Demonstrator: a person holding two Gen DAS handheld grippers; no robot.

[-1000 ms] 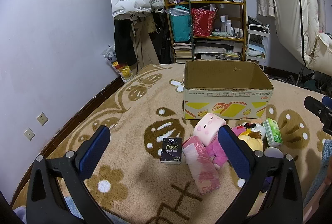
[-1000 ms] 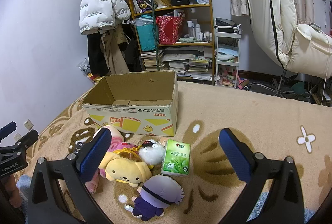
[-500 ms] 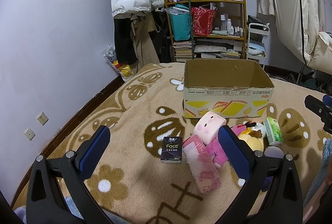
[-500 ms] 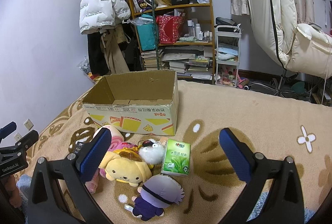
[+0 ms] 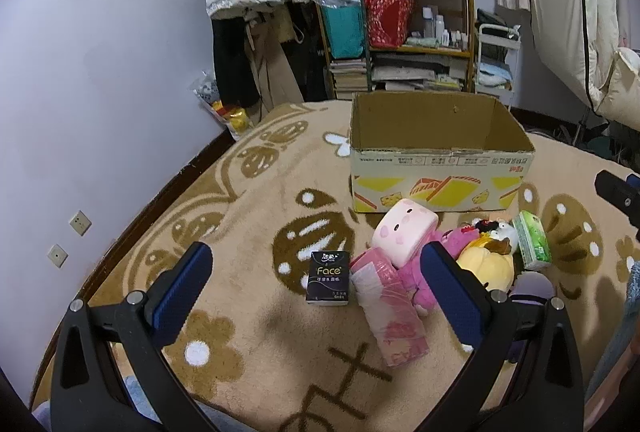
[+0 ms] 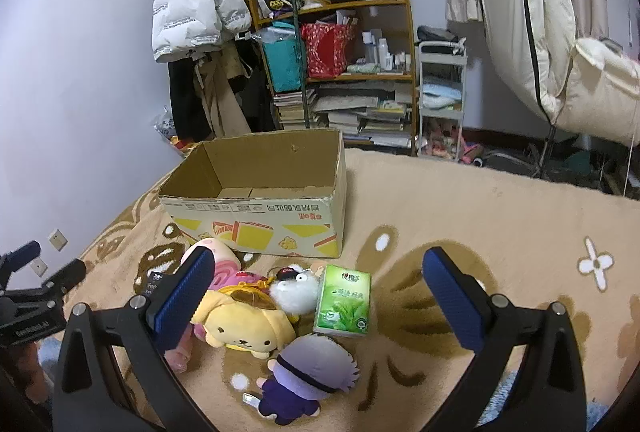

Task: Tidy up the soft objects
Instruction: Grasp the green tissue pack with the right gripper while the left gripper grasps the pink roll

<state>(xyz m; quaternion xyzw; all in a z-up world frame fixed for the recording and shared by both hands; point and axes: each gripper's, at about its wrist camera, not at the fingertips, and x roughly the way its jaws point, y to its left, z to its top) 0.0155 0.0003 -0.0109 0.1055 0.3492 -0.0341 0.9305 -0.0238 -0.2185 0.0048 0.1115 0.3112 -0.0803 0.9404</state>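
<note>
Left hand-held gripper (image 5: 316, 282) wide open, nothing held, above the carpet (image 5: 248, 216). Just ahead between its fingers: black tissue pack (image 5: 329, 277), pink tissue pack (image 5: 387, 312) and pink plush (image 5: 404, 238). Right hand-held gripper (image 6: 320, 288) also wide open, empty. Nearest to it: purple-haired doll (image 6: 308, 378); beyond that yellow dog plush (image 6: 244, 322), white fluffy toy (image 6: 294, 290) and green tissue pack (image 6: 345, 300), upright beside them. Farther ahead: open cardboard box (image 6: 260, 224), nothing seen inside. Cluttered shelf (image 6: 360, 71) behind.
</note>
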